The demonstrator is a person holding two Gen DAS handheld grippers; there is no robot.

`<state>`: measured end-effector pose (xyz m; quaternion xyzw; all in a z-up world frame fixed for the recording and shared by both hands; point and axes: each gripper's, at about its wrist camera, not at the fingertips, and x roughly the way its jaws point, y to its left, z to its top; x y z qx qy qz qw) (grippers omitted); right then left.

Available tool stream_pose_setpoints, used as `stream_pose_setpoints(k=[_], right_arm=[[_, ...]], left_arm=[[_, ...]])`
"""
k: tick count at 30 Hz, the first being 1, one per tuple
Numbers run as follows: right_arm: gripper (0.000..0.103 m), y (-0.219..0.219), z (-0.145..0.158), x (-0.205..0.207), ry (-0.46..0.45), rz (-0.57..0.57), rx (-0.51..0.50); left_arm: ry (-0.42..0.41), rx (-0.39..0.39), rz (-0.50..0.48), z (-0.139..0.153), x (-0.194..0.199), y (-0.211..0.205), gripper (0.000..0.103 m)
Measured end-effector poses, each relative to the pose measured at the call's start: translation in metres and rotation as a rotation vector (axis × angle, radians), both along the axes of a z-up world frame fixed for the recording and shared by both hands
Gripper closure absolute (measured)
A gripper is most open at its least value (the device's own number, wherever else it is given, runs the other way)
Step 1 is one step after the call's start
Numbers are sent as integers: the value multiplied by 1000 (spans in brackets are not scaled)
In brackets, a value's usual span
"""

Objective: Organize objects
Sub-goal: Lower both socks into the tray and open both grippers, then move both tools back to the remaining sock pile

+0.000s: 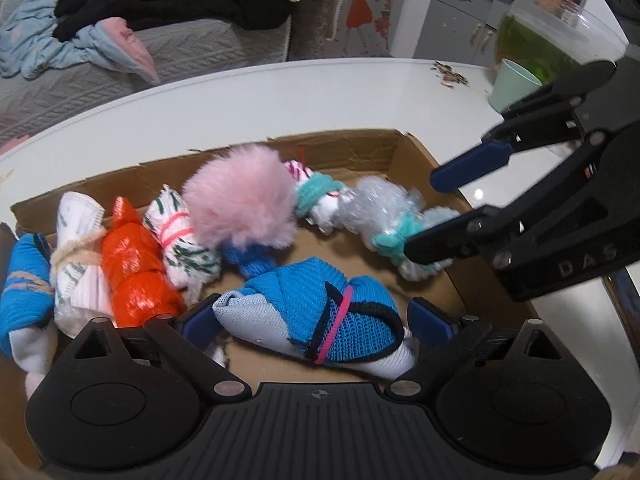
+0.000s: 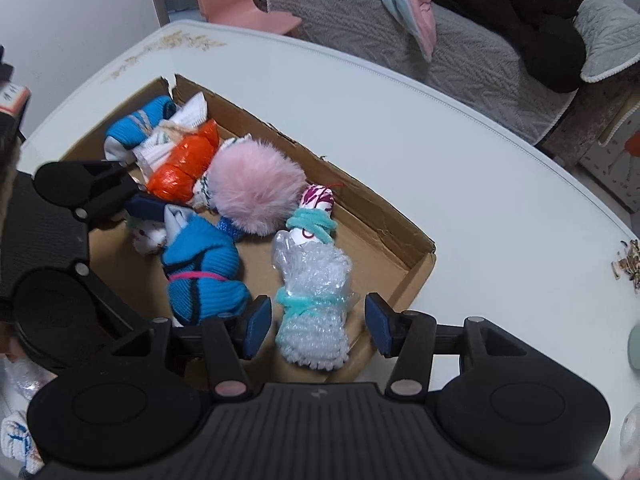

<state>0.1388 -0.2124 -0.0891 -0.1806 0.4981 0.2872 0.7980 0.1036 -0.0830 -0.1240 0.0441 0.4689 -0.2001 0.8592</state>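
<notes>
We see a flat cardboard box on a white table; all the places we tell are from this box. At the left end of the box lies a blue sock roll; next to it is a white roll tied with a tan string; then an orange bundle; then a white roll with green marks; these four lie side by side and touch. In the middle of the box sits a pink puff; it hides part of a small blue thing below it. Behind the puff, near the far wall of the box, is a white roll with a teal tie. At the right end of the box lies a bubble wrap bundle, tied with teal too. At the near side of the box lies a big blue sock bundle with a pink band around it.

Our left gripper hangs over the near side of the box; its jaws are wide apart, one on each side of the blue sock bundle, and we do not see them press it. Our right gripper hangs over the right end of the box; its jaws stand apart with the bubble wrap bundle between them, and there is a gap on both sides, so it is not squeezed.

Past the box's right end, on the table, we see a green cup and a clear tub with green stuff in it.
</notes>
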Motion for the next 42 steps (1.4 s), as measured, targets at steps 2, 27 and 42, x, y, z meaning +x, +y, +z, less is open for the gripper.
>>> stream_pose_setpoints(k=[2, 27, 42], right_arm=[[55, -1, -1, 4, 3, 2, 4], [50, 11, 12, -35, -6, -27, 25], [36, 39, 29, -89, -11, -181, 73]], left_arm=[[3, -10, -5, -2, -1, -2, 4], [-20, 102, 47, 55, -44, 35, 1], [-11, 194, 116, 115, -105, 80, 0]])
